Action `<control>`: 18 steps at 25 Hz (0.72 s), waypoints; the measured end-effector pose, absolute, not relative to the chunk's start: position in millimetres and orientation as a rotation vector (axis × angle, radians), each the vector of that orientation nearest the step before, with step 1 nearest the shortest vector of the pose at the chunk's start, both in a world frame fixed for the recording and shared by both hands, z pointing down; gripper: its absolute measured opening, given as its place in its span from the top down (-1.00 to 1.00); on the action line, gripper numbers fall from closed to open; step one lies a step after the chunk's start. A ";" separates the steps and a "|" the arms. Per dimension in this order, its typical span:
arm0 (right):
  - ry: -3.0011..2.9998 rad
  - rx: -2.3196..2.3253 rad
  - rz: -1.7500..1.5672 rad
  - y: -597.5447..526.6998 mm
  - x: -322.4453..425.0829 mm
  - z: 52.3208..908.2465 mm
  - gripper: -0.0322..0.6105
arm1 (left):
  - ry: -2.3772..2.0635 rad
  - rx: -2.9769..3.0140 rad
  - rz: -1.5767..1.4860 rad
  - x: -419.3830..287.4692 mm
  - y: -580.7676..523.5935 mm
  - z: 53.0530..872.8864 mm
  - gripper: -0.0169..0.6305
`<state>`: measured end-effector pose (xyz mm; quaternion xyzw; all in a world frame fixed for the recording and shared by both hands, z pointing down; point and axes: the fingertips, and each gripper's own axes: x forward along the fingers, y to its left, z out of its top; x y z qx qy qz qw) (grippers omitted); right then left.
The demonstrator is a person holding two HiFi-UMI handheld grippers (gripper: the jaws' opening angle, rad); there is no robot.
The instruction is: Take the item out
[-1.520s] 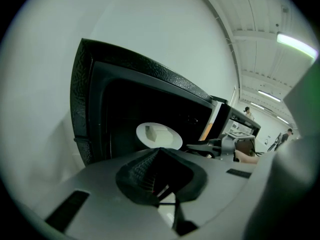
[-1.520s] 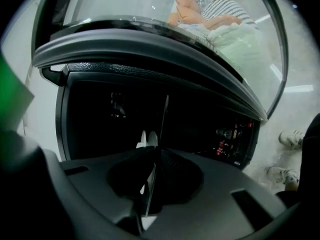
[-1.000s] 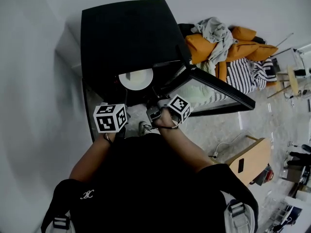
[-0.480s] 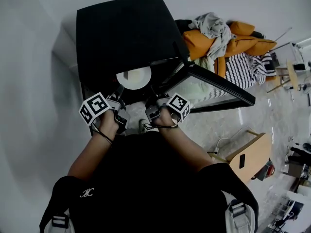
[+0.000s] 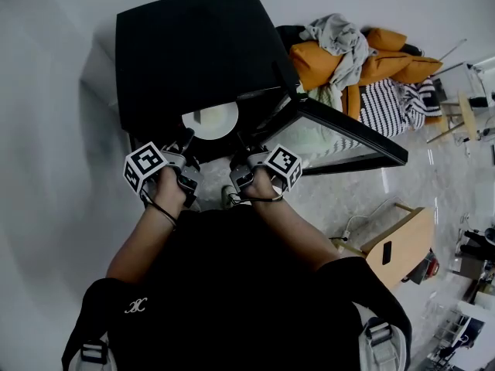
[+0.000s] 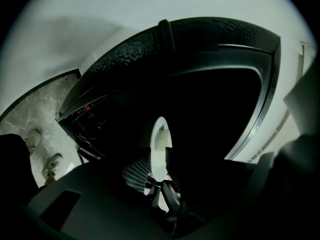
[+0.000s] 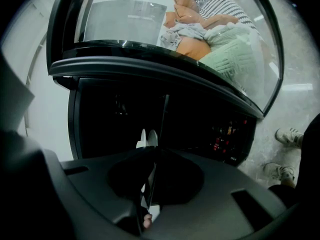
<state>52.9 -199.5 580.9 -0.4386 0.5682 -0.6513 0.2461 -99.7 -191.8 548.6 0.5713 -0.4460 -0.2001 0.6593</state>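
A white plate [image 5: 210,120] lies inside the black oven [image 5: 193,45], whose glass door [image 5: 348,134] stands swung open to the right. My left gripper [image 5: 188,141] is at the plate's near left rim. In the left gripper view the plate [image 6: 159,149] shows edge-on just past the fingertips. Its jaws have just been opening and stand apart, open, with the rim at their tips. My right gripper [image 5: 241,147] is at the near right rim. There the narrow jaws [image 7: 145,204] are shut on the thin white plate [image 7: 147,136] edge.
Orange cushions and a heap of clothes [image 5: 356,60] lie behind the open door. A wooden stool [image 5: 398,253] stands on the floor at the right. Shoes [image 6: 50,166] are on the pale floor below the oven. A white wall runs along the left.
My left gripper has rolled over and shifted left, its marker cube now tilted, and its jaws have parted. The right gripper and the plate have stayed where they were.
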 end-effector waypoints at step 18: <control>1.572 -1.158 -1.808 -197.2 48.8 579.7 0.75 | -1.102 1.080 -0.453 -103.5 -189.6 561.1 0.90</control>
